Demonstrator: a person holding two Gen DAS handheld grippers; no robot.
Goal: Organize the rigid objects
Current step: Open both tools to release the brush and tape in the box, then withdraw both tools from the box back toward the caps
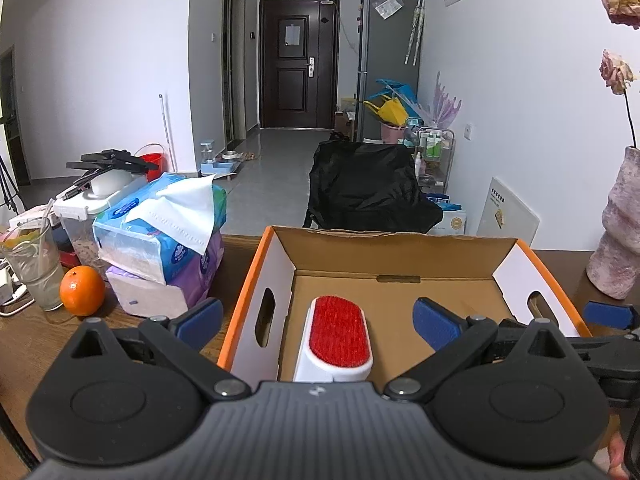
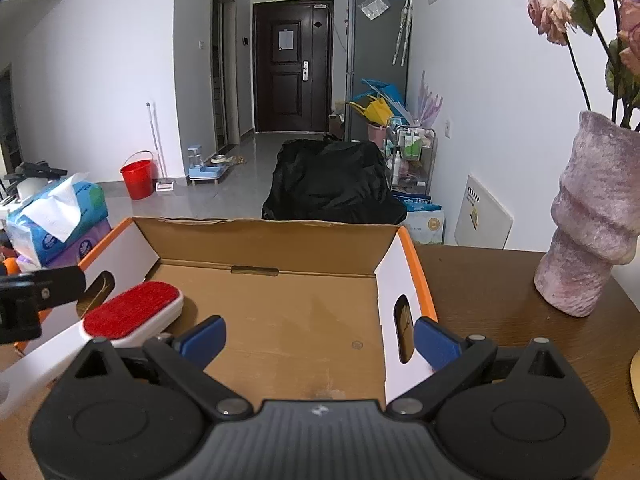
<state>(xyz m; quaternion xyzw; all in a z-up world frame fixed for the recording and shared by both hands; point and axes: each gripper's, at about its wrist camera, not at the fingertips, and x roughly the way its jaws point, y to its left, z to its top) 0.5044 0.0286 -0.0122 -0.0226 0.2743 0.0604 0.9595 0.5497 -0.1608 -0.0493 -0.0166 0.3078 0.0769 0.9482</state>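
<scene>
A white lint brush with a red pad (image 1: 338, 340) lies on the floor of an open cardboard box with orange rims (image 1: 256, 264), at its left side. It also shows in the right wrist view (image 2: 132, 314). My left gripper (image 1: 318, 322) is open and empty, its blue fingertips spread either side of the brush, above it. My right gripper (image 2: 320, 340) is open and empty over the right part of the box (image 2: 412, 264); its right fingertip is by the right wall. The right gripper's blue tip shows in the left wrist view (image 1: 608, 314).
The box stands on a brown wooden table (image 2: 488, 292). A pink vase with dried roses (image 2: 588, 220) is to the right. Tissue packs (image 1: 160, 236), an orange (image 1: 82, 290) and a glass (image 1: 34, 268) are to the left. A black covered chair (image 1: 368, 188) stands behind the table.
</scene>
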